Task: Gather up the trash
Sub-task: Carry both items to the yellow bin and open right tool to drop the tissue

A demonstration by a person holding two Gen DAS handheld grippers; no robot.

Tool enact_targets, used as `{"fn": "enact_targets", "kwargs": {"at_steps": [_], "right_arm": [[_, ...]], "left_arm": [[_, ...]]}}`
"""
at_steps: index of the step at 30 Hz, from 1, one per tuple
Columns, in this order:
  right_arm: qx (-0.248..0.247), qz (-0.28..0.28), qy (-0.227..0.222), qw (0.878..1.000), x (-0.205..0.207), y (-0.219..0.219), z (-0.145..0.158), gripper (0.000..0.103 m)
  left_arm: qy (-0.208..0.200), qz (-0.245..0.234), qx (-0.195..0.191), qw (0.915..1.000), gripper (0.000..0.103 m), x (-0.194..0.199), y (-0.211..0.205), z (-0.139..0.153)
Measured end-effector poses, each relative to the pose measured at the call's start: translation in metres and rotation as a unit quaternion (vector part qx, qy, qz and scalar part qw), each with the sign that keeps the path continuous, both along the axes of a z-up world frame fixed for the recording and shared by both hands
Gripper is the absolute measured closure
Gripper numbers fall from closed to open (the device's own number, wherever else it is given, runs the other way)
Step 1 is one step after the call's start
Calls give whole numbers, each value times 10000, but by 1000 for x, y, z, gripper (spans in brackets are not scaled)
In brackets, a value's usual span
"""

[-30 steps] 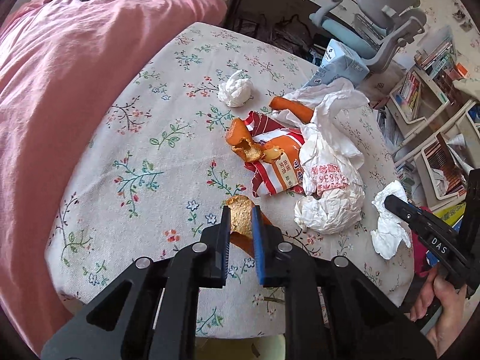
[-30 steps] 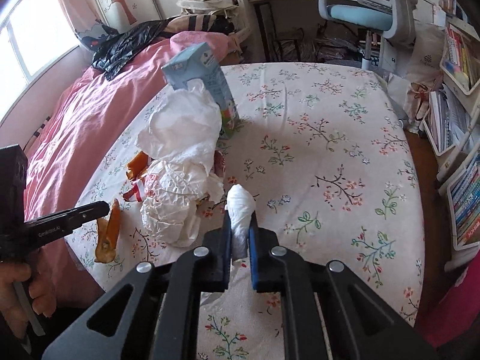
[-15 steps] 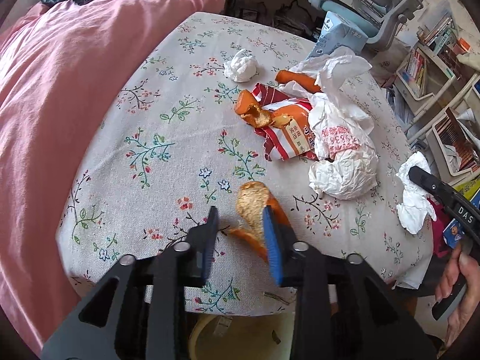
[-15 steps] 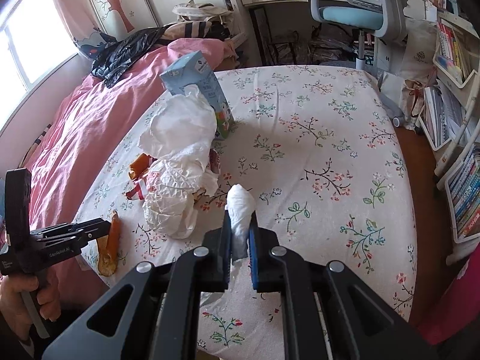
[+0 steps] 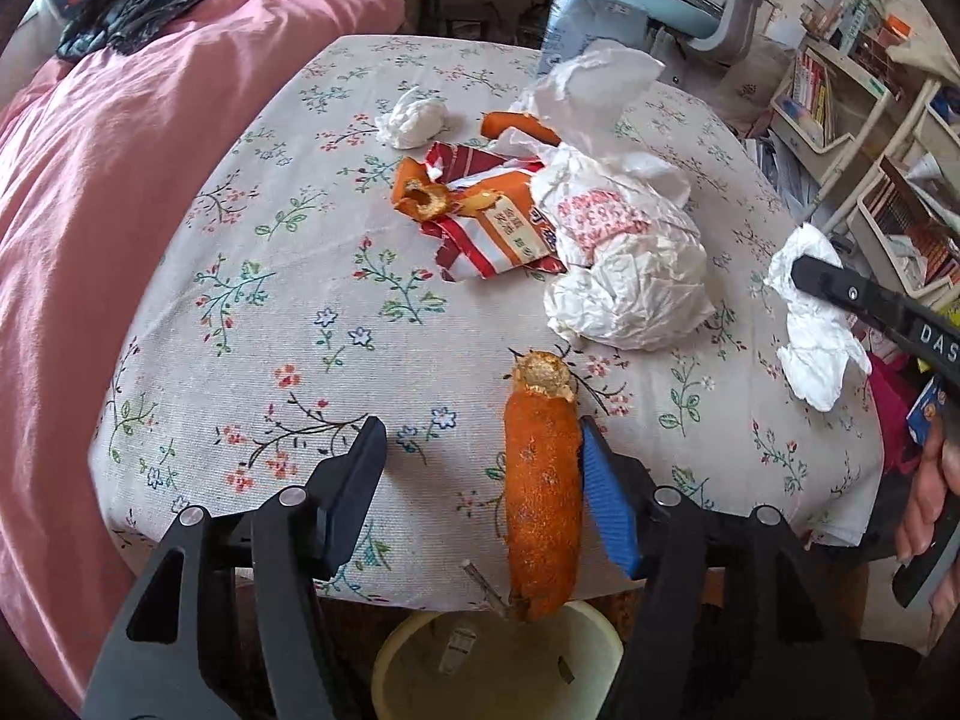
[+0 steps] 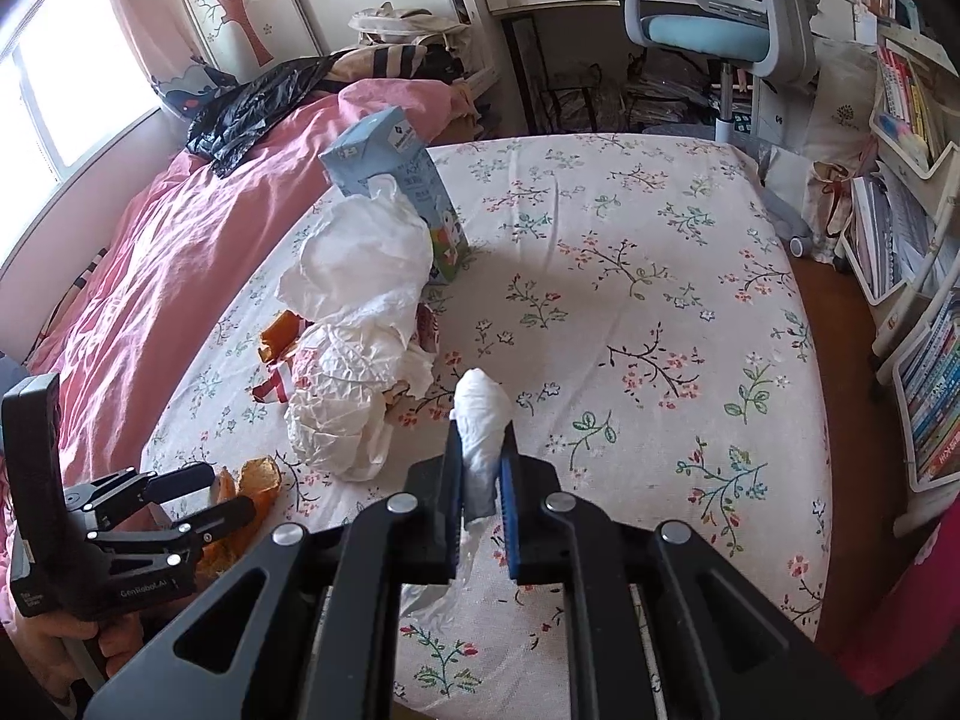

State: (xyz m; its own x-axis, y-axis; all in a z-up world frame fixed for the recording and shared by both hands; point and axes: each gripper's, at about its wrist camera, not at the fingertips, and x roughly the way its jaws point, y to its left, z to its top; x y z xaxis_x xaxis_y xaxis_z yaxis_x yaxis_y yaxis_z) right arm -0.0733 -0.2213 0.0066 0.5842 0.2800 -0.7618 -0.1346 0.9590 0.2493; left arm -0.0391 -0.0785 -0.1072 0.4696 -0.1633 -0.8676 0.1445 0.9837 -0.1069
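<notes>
My left gripper (image 5: 480, 450) is open at the table's near edge. An orange peel (image 5: 542, 480) leans against its right blue pad, hanging over a cream bin (image 5: 498, 660) below the edge. My right gripper (image 6: 480, 456) is shut on a white tissue (image 6: 480, 420); both also show in the left wrist view (image 5: 816, 312). On the floral tablecloth (image 5: 300, 312) lie a crumpled white paper wrapper (image 5: 624, 276), a red-striped snack wrapper (image 5: 492, 228), more orange peel (image 5: 420, 195), a small tissue ball (image 5: 414, 117) and a blue milk carton (image 6: 396, 186).
A pink bed (image 5: 90, 180) runs along the table's left side. A desk chair (image 6: 708, 18) stands beyond the far edge. Bookshelves (image 6: 924, 276) line the right side. The right half of the tablecloth (image 6: 660, 276) holds no objects.
My left gripper has opened and drawn back to the table's near edge; the orange peel now hangs loose against the right pad over the bin. My right gripper keeps its tissue.
</notes>
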Motion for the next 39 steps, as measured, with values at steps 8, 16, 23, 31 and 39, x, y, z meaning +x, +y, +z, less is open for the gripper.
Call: {"fn": "enact_targets", "kwargs": {"at_steps": [8,16,23,31,39], "right_arm": [[-4,33,-7,10000,2,1,1,91],[321,26,-163,9993,-11,5,13,91],[558,279,-434,9971,-40,25,29,91],[585,672,-514,9947,-89,53,29,91],[512,988,-239,9935,-123,79,11,91]], "left_arm": [[-65,-405,-107,9991,84,-4,-10,5],[-1011,-53,-722,9922,85,-19,25,51],[-1188,-40,-789,9898,85,-54,36,60],[-1198,-238,-650,9904,85,-90,32,54],[-1170,-277,-552,9912,85,-115,33,47]]}}
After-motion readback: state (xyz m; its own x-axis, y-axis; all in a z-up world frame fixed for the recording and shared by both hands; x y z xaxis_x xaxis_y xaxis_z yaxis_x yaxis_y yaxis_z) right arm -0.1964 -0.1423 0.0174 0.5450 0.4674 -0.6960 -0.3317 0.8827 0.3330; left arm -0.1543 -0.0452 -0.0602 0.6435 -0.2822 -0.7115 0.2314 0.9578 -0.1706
